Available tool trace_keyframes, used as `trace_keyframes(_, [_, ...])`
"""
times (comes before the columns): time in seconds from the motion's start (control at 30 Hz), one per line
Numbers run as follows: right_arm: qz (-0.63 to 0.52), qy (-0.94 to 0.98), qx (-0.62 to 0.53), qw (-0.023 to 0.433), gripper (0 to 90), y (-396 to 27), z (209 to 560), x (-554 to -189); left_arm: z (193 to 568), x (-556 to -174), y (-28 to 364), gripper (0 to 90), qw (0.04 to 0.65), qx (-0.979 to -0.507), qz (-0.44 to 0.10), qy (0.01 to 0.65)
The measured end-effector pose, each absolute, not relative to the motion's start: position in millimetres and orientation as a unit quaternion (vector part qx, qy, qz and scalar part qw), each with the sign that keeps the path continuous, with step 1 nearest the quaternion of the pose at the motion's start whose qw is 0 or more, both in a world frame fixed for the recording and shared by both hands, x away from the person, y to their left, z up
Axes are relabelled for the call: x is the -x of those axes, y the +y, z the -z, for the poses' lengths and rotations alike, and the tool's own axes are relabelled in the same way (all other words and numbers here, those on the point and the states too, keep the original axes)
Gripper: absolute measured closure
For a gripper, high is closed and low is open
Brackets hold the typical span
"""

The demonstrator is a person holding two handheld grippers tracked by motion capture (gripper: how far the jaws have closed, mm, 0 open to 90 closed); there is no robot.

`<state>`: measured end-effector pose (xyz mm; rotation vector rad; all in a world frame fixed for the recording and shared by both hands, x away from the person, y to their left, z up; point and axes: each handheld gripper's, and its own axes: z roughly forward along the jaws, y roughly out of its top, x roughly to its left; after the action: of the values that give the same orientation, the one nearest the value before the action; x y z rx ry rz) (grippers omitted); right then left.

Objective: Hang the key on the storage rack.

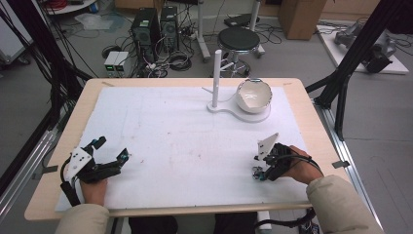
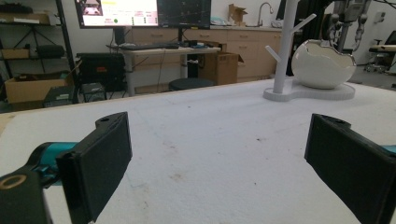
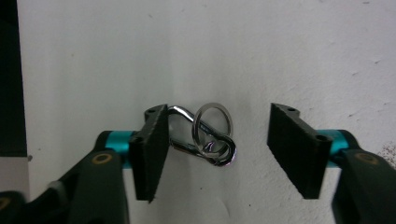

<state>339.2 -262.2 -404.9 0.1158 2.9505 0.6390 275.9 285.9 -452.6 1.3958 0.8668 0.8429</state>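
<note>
While both hands rest low on the white bench [image 1: 185,146] | left tool [image 1: 111,148] wide, nothing between its pads | right tool [image 3: 217,140] half-wide, poised over metal clip with ring [image 3: 208,135] lying flat, touching one pad, other clear | stand with bowl [image 1: 253,95] well apart.

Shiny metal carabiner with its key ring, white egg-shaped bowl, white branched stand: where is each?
Shiny metal carabiner with key ring [image 3: 205,140], right gripper view: where ring and clip overlap.
White egg-shaped bowl [image 1: 253,95], high view: inner wall.
White branched stand [image 1: 215,78], high view: upright post.
</note>
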Motion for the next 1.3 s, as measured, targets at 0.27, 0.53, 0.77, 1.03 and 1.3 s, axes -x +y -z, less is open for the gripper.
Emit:
trace_keyframes(0.27, [-0.203, 0.977, -0.037, 0.057, 61.0, -263.1, 403.8, -339.4, 452.6, -275.8, 286.1, 7.8, 0.602, -0.605, -0.364, 0.374])
trace_keyframes(0.53, [-0.199, 0.978, -0.031, 0.06, 69.0, -262.7, 402.7, -338.5, 452.6, -275.8, 286.0, 7.8, 0.603, -0.603, -0.364, 0.374])
trace_keyframes(0.77, [-0.198, 0.978, -0.032, 0.059, 75.9, -262.7, 402.1, -338.3, 452.6, -275.7, 286.0, 7.8, 0.603, -0.604, -0.364, 0.373])
trace_keyframes(1.03, [-0.198, 0.977, -0.049, 0.063, 81.6, -266.4, 400.9, -341.0, 452.6, -275.7, 286.0, 7.8, 0.603, -0.604, -0.365, 0.373])
trace_keyframes(1.3, [-0.2, 0.976, -0.066, 0.061, 84.3, -267.8, 399.7, -342.5, 452.6, -275.7, 286.0, 7.8, 0.603, -0.604, -0.365, 0.373])
